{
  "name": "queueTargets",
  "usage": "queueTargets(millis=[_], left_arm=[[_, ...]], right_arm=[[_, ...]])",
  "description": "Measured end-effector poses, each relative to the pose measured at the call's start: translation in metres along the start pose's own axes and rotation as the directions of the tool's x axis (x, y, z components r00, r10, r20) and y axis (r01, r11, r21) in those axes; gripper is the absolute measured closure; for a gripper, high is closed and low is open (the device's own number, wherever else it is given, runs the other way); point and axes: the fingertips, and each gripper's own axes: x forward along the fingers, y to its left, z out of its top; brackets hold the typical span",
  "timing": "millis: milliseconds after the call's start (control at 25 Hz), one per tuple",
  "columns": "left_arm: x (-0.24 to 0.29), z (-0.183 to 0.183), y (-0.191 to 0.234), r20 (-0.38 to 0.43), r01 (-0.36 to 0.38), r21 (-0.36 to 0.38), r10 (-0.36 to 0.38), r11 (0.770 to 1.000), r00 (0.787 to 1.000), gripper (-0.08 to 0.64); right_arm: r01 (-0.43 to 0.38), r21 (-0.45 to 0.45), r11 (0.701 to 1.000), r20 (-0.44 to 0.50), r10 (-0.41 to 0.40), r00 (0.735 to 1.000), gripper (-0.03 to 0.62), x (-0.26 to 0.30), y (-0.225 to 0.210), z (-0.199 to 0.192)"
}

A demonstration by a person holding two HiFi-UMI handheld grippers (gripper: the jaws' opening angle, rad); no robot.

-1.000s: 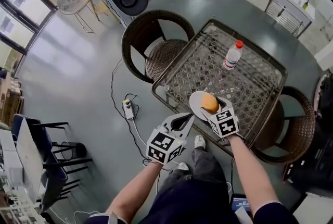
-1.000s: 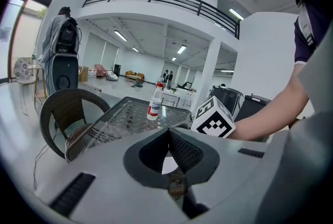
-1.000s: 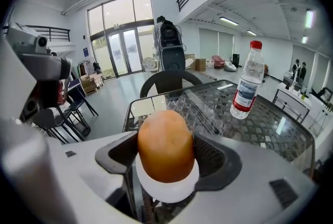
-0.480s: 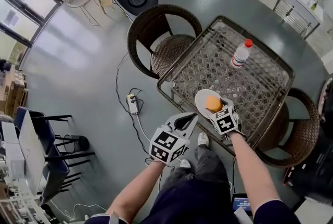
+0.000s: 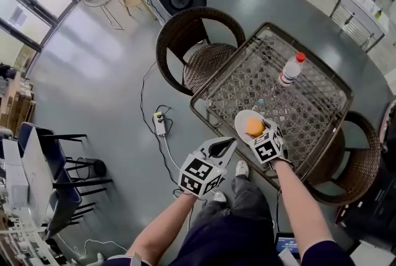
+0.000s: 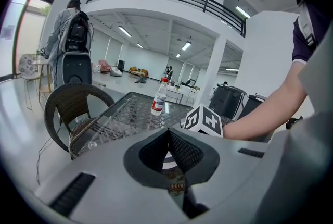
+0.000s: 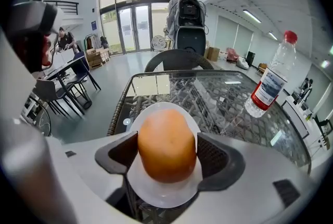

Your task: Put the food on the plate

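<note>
R gripper (image 7: 167,151) has the bun (image 7: 166,139): jaws at mid width, one pad on each flank, both touching. L gripper (image 6: 167,137) is closed w/ nothing in it and hangs off the table's near-left side, doing no work.

Location: the bun sits directly over the white plate (image 7: 156,196), which is at the near-left edge of the table (image 5: 297,104). Can't tell if the bun's underside is already touching the plate or is just above it. Head view agrees, w/ orange bun (image 5: 255,127) centred on the plate (image 5: 242,117).

Handling (my read):
- Bun looks light and soft w/ a smooth domed skin, so it prob dents if squeezed. Keep grip force low.
- Best hold is the flanks at about mid height, as it is now. Higher up the dome it would likely squirt out.
- Plate looks thin and light on a glass top, so it could skid if nudged sideways. Release straight, w/o drag.

Text: the bottle (image 7: 270,82), far-right of the plate, has a red cap and a red/white/blue label, but the print is too small to read. Gripper cubes carry only b/w square markers, no lettering. No brands legible anywhere.
</note>
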Motion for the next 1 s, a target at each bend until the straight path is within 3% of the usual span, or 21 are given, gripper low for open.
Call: queueTargets(millis=[560, 800, 840, 1000], left_arm=[[-0.001, 0.006, -0.001, 0.006, 0.003, 0.016, -0.003, 1.0, 1.0, 0.551], [-0.003, 0.017, -0.003, 0.032, 0.006, 0.027, -0.006, 1.0, 0.999, 0.552], [-0.004, 0.021, -0.003, 0.041, 0.005, 0.027, -0.006, 1.0, 0.999, 0.551], [-0.011, 0.04, -0.006, 0.088, 0.006, 0.033, -0.009, 0.999, 0.996, 0.551]], right_arm=[[-0.023, 0.008, 1.0, 0.035, 0.022, 0.999, 0.24, -0.012, 0.004, 0.008], [-0.001, 0.083, 0.997, 0.167, -0.013, 0.986, 0.241, -0.048, -0.008, 0.034], [-0.007, 0.102, 0.995, 0.207, -0.014, 0.978, 0.247, -0.058, -0.01, 0.041], [-0.013, 0.114, 0.993, 0.357, -0.029, 0.933, 0.404, -0.106, -0.017, 0.071]])
